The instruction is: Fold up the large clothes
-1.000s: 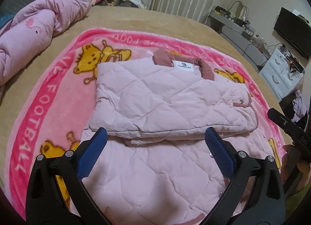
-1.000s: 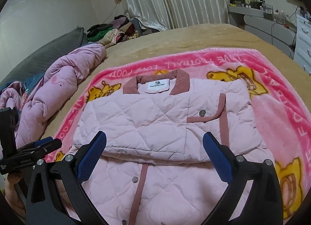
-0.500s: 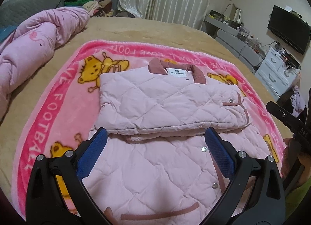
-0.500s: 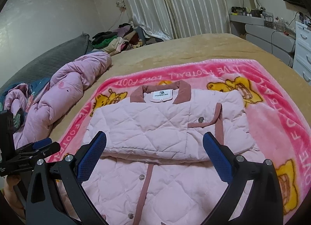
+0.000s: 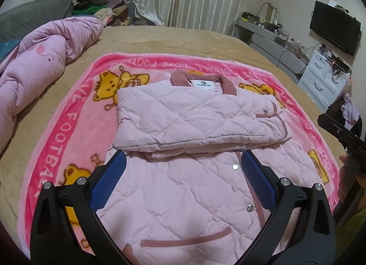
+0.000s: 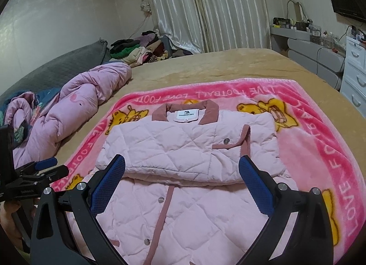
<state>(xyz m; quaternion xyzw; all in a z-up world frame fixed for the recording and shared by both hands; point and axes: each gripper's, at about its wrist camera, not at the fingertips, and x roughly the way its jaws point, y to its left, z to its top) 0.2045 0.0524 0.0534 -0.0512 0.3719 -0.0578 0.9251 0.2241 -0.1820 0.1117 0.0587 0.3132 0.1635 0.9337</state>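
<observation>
- A wide bed (image 5: 173, 38) with a smooth tan cover fills both views; its near edge is cut off by the frame.
- A plush pink fleece blanket (image 5: 75, 113) printed with yellow bears and white lettering lies flat on the bed, its middle hidden under the garment.
- A bunched pink duvet (image 5: 39, 68), soft and creased, lies along the bed's far left side, apart from the blanket.
- The pale pink quilted jacket (image 5: 187, 113), diamond-stitched and puffy with dusty-rose collar, piping and metal snaps, lies on the blanket. Its sleeves are folded across the chest into a thick rectangular band; the lower body spreads flat toward the cameras, and its hem runs out of frame.
- A heap of mixed clothes (image 6: 137, 52) sits by the shiny pleated curtains; single pieces are hard to make out.
- The left gripper (image 5: 183, 182), black plastic with blue meshed pads, hovers over the jacket's lower half, jaws spread wide and holding nothing.
- The right gripper (image 6: 180, 182), built alike, hangs above the same part, jaws likewise released and empty.
</observation>
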